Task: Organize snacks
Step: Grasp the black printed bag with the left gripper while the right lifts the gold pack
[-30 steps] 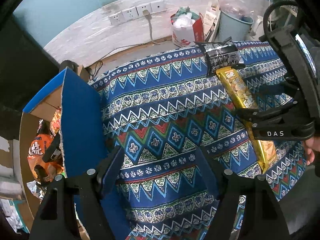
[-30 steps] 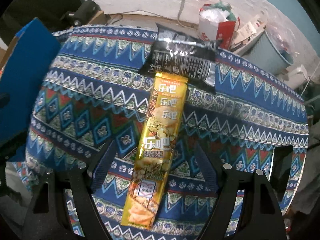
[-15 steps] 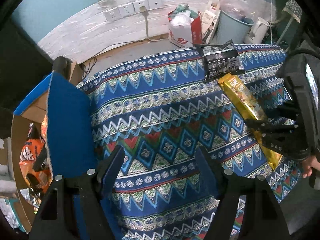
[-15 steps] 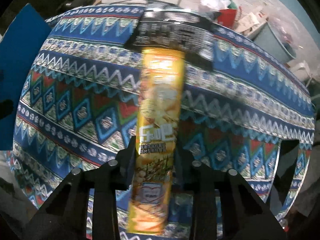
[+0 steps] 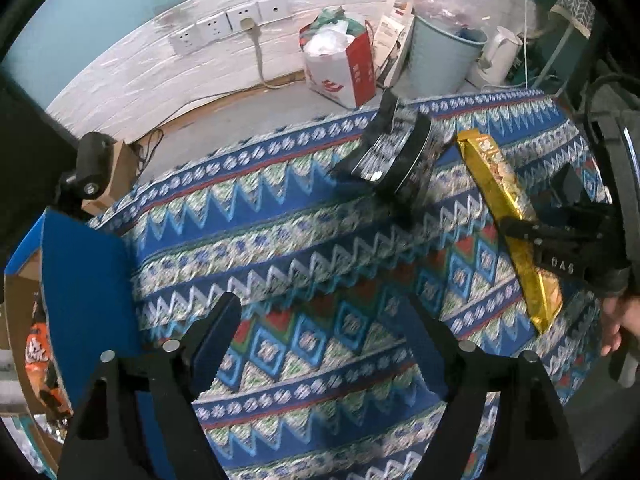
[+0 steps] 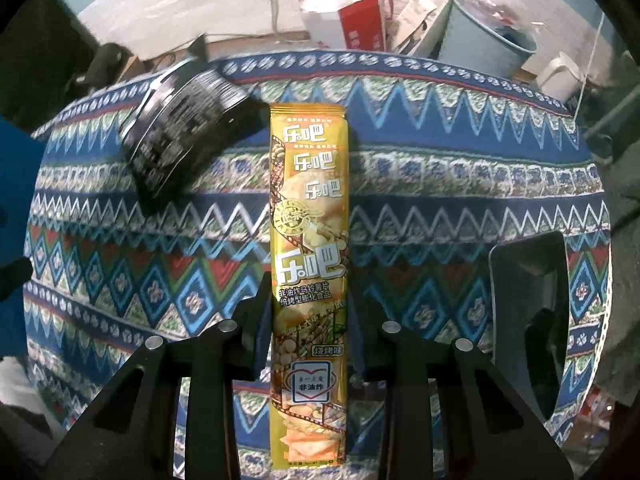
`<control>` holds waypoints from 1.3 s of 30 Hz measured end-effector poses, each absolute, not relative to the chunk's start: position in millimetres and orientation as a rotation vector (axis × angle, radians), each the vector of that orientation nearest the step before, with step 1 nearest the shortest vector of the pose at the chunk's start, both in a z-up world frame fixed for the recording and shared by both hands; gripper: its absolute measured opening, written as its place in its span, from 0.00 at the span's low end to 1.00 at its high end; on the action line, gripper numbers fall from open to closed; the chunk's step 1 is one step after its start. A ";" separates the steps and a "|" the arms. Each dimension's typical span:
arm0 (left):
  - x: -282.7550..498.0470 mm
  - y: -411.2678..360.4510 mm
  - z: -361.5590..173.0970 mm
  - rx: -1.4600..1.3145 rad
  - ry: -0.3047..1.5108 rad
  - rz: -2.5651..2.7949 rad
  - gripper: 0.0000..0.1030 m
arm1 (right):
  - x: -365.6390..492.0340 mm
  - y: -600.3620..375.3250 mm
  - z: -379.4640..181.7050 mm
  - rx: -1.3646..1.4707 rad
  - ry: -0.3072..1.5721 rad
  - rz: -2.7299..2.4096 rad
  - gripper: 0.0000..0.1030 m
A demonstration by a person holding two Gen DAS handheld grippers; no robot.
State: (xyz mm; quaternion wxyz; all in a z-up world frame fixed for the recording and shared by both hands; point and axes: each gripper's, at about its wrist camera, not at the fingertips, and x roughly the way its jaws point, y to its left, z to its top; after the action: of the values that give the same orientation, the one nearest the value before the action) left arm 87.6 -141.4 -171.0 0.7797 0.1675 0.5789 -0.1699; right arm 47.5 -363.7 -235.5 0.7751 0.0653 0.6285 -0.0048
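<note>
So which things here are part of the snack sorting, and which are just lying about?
Part of the job:
- yellow snack pack, clamped in the right hand-held gripper
- black snack bag
- cardboard box

Lying about:
- red-and-white bag
- pale blue bucket
- white kettle

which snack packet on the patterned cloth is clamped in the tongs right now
The long yellow foil chip packet, pinched between the right tongs. The dark black packet with white print lies loose on the cloth beside its far end.

Yellow snack pack (image 6: 308,264) now gripper-clamped (image 6: 310,316).
</note>
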 end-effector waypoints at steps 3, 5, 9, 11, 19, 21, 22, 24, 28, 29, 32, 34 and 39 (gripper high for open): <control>99.8 -156.6 -174.3 0.348 1.247 -0.384 0.80 | 61.8 -374.1 -234.7 0.147 1.344 -0.006 0.29; 108.3 -165.8 -176.1 0.345 1.234 -0.390 0.80 | 67.1 -379.3 -229.5 0.143 1.326 -0.008 0.29; 123.8 -185.5 -181.4 0.369 1.211 -0.392 0.80 | 83.8 -393.0 -227.2 0.142 1.303 -0.012 0.29; 130.4 -193.9 -185.4 0.373 1.212 -0.400 0.80 | 94.9 -401.1 -226.7 0.135 1.287 -0.019 0.29; 146.7 -221.3 -194.5 0.396 1.204 -0.452 0.80 | 114.3 -406.1 -235.5 0.179 1.267 0.000 0.35; 149.2 -227.1 -195.8 0.402 1.200 -0.460 0.80 | 111.7 -403.6 -233.3 0.195 1.274 -0.003 0.42; 150.3 -230.4 -196.8 0.402 1.199 -0.470 0.81 | 110.3 -402.3 -232.1 0.199 1.275 -0.008 0.45; 152.1 -238.4 -201.6 0.414 1.204 -0.491 0.83 | 107.9 -400.7 -230.7 0.208 1.282 -0.013 0.50; 152.3 -246.7 -210.7 0.464 1.196 -0.479 0.84 | 100.8 -395.2 -231.9 0.213 1.307 -0.024 0.56; 152.5 -247.4 -214.1 0.465 1.196 -0.475 0.84 | 99.5 -394.1 -232.9 0.209 1.309 -0.027 0.56; 152.2 -247.6 -220.4 0.466 1.202 -0.474 0.84 | 98.8 -392.9 -237.0 0.200 1.315 -0.034 0.56; 152.5 -246.7 -223.1 0.466 1.196 -0.466 0.84 | 97.9 -391.8 -238.6 0.199 1.316 -0.038 0.56; 156.2 -238.4 -226.4 0.409 1.207 -0.473 0.74 | 98.0 -389.9 -242.5 0.171 1.310 -0.060 0.56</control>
State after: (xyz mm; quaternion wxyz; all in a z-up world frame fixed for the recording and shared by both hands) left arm 156.2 -238.4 -226.4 0.7777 0.1889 0.5582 -0.2187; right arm 98.0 -389.9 -242.5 0.7893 0.0793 0.6082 -0.0280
